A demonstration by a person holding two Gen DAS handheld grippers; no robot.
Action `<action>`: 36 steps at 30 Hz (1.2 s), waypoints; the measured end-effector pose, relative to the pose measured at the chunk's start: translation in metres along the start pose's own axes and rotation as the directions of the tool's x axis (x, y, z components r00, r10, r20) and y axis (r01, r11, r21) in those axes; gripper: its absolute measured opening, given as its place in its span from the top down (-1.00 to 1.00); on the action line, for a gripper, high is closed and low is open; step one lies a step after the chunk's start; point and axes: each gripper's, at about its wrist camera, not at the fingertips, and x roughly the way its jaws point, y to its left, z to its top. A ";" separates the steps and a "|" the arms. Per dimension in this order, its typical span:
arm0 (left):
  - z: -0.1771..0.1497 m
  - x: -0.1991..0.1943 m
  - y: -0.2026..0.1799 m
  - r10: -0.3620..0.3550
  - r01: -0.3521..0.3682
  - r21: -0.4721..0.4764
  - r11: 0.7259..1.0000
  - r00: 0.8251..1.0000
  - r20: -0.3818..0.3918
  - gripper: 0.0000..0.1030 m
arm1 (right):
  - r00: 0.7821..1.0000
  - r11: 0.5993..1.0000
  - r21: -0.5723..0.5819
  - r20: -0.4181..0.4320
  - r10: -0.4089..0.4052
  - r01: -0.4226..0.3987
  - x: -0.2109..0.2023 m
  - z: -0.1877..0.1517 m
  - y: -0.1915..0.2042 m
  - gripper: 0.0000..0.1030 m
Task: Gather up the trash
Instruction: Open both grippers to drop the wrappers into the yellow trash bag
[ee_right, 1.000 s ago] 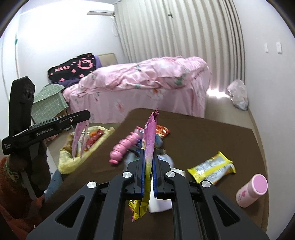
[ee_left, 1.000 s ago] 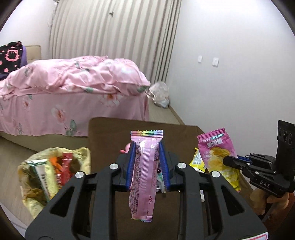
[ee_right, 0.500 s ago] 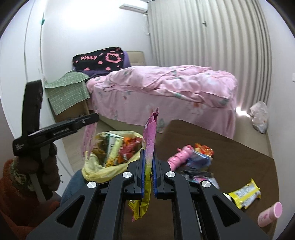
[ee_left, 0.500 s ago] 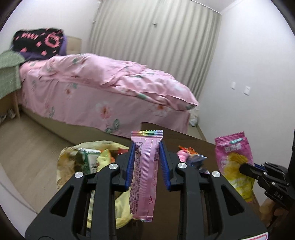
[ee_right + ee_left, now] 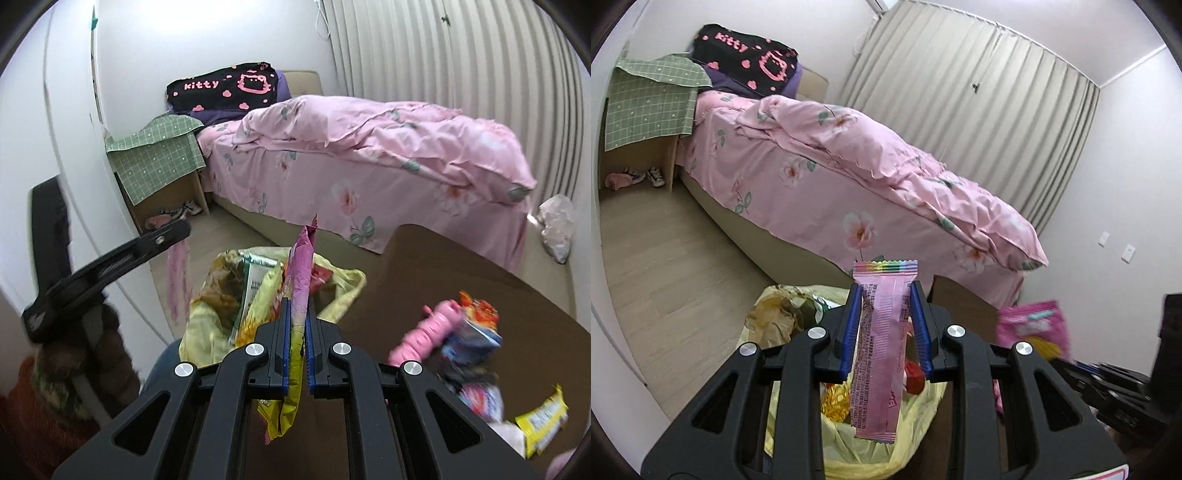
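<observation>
Left gripper (image 5: pixel 885 325) clenched on a pink wrapper (image 5: pixel 881 354), above the yellow trash bag (image 5: pixel 207 325). Right gripper (image 5: pixel 297 332) grasps a pink-yellow snack bag (image 5: pixel 301 280) by the table's (image 5: pixel 424 266) left edge.

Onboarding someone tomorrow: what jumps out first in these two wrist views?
Each gripper is clamped on trash: the left gripper on a pink wrapper with a rainbow top edge, the right gripper on a pink and yellow snack bag seen edge-on. Just beyond both sits the yellow trash bag, open and full of wrappers, off the brown table's edge. Behind, a pink floral bed fills the room.
</observation>
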 end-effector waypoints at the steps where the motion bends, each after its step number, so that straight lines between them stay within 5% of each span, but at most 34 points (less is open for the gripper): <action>1: 0.000 0.002 0.002 0.007 -0.007 -0.005 1.000 1.000 0.010 0.51 | 1.000 1.000 0.010 -0.010 0.015 -0.015 0.013 0.005 -0.003 0.85; 5: -0.002 0.025 0.007 0.031 -0.031 -0.020 0.999 1.000 0.002 0.52 | 0.997 0.998 0.034 -0.052 0.056 -0.054 0.067 0.022 -0.013 0.85; 11: -0.006 0.100 0.008 0.037 -0.038 0.001 0.999 0.992 -0.117 0.51 | 0.984 0.994 0.078 -0.153 0.091 -0.080 0.140 0.027 -0.033 0.85; 14: -0.019 0.140 0.014 0.087 -0.084 0.022 0.996 0.962 -0.258 0.51 | 0.956 0.990 0.087 -0.263 0.127 -0.107 0.165 0.023 -0.039 0.85; 15: -0.028 0.151 0.018 0.129 -0.119 0.050 0.992 0.940 -0.315 0.51 | 0.943 0.989 0.085 -0.299 0.143 -0.123 0.172 0.021 -0.039 0.85; 19: -0.044 0.154 0.037 0.157 -0.167 0.009 0.986 0.908 -0.389 0.55 | 0.896 0.982 0.061 -0.403 0.188 -0.178 0.199 0.011 -0.029 0.85; 24: -0.050 0.143 0.044 0.148 -0.162 -0.002 0.987 0.909 -0.391 0.55 | 0.881 0.983 -0.003 -0.446 0.160 -0.181 0.213 0.003 -0.017 0.85; 29: -0.042 0.131 0.047 0.084 -0.118 -0.071 0.991 0.927 -0.366 0.55 | 0.906 0.975 0.056 -0.360 0.222 -0.216 0.189 0.004 -0.030 0.84; 31: -0.034 0.123 0.046 0.042 -0.083 -0.105 0.991 0.940 -0.339 0.38 | 0.918 0.974 0.078 -0.326 0.225 -0.211 0.181 0.004 -0.035 0.83; 33: -0.027 0.116 0.044 0.032 -0.071 -0.111 0.991 0.947 -0.318 0.06 | 0.921 0.975 0.085 -0.319 0.223 -0.207 0.175 0.004 -0.035 0.68; 35: -0.019 0.107 0.040 0.032 -0.065 -0.103 0.993 0.956 -0.292 -0.06 | 0.925 0.974 0.092 -0.306 0.224 -0.206 0.168 0.005 -0.035 0.14; 36: -0.016 0.104 0.038 0.037 -0.068 -0.099 0.993 0.958 -0.284 -0.09 | 0.930 0.975 0.092 -0.293 0.221 -0.203 0.162 0.005 -0.036 0.14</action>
